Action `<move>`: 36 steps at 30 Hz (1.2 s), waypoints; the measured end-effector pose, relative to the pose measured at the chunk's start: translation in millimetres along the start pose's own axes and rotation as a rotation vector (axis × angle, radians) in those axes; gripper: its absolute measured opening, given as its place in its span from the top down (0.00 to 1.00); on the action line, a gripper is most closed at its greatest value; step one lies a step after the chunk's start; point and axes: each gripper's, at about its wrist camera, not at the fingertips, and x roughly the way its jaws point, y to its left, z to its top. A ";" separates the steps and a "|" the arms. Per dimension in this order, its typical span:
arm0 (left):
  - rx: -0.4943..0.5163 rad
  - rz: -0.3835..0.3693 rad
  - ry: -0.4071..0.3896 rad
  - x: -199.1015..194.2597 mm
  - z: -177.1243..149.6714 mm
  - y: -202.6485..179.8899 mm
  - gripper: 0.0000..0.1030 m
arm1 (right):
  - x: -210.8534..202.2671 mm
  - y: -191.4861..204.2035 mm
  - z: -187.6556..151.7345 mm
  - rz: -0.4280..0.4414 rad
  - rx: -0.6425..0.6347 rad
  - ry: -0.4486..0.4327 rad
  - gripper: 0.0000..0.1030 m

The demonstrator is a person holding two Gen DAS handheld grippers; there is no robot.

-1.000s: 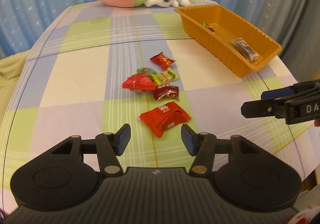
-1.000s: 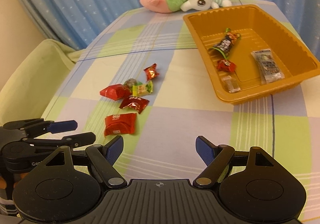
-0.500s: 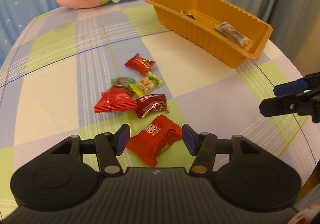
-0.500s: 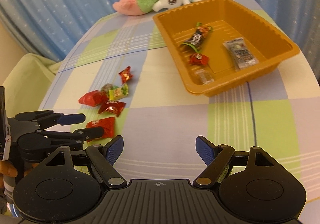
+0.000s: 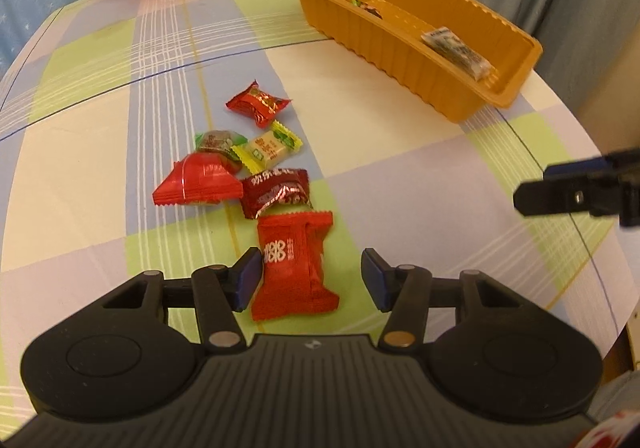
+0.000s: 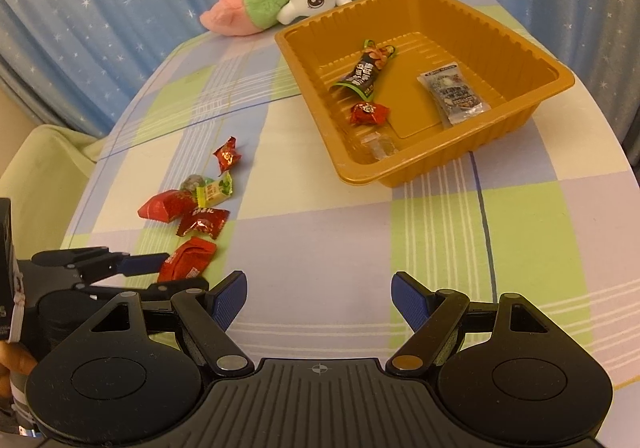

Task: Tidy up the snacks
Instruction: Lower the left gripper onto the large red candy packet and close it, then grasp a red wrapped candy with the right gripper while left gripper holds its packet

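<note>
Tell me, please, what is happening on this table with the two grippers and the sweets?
A person is sorting snacks into the orange tray. The left gripper is closing around the nearest red packet, which lies on the checked tablecloth between its fingers, one pad at its edge, the other apart. Five more wrapped sweets lie just beyond it. The right gripper hangs open and empty over the cloth. Four snacks lie in the tray.

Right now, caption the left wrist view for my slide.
Left gripper closing its fingers around a red snack packet, orange tray waiting beyond.
</note>
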 end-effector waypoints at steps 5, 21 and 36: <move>-0.044 0.022 0.015 7.7 6.7 3.1 0.53 | 0.3 1.0 1.0 0.005 -0.015 0.002 0.23; -0.131 0.063 -0.003 -9.4 -10.3 11.3 0.76 | 0.8 5.6 2.2 0.045 -0.056 0.007 0.23; -0.367 0.233 -0.088 -72.3 -45.0 84.7 0.76 | 37.4 56.0 18.3 0.151 -0.201 0.021 0.24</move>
